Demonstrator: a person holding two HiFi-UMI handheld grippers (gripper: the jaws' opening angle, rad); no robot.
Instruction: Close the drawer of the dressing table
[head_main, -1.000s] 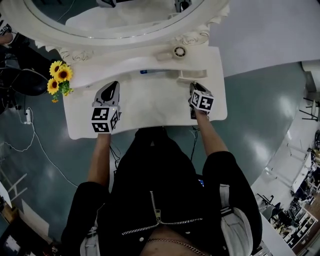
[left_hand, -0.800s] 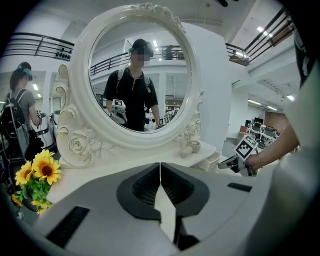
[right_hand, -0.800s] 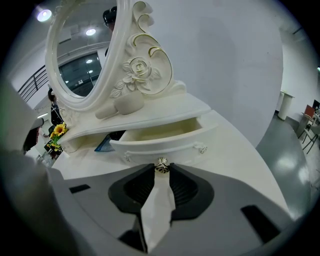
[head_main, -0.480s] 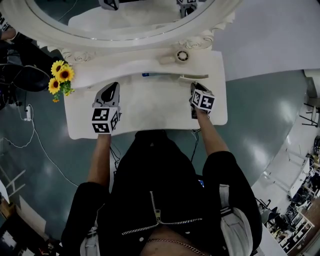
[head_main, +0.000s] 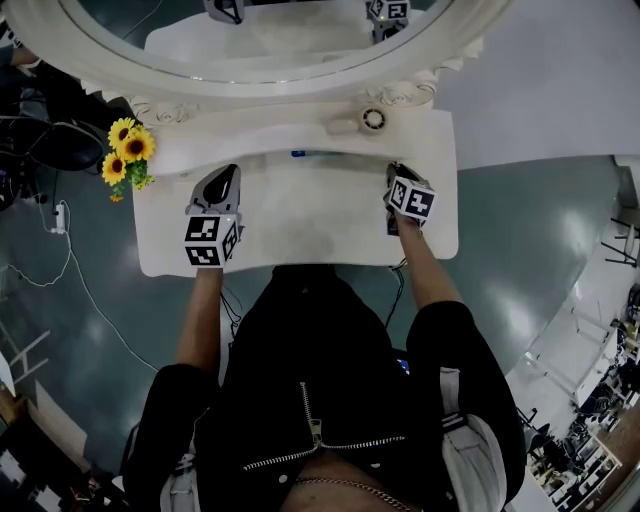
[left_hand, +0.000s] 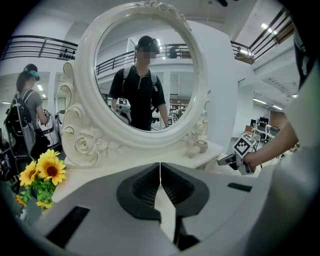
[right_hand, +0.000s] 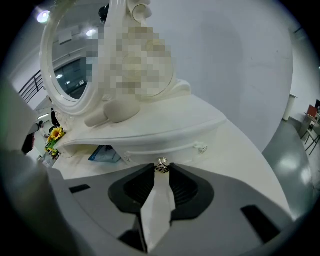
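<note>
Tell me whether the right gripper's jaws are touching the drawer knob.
Touching. In the right gripper view, the jaws of the right gripper pinch the small metal knob, no gap on either side.

White dressing table (head_main: 300, 220); yellow sunflowers (head_main: 128, 150); teal floor (head_main: 540, 220).

Dim muted head view, soft glare on glossy floor (head_main: 520, 270), gripper views fisheye-warped, corners black.

White desk (head_main: 300, 215) — an oval mirror (head_main: 280, 45) stands at its back, a small round pot (head_main: 373, 119) by the frame, sunflowers (head_main: 128, 152) at its left end.
</note>
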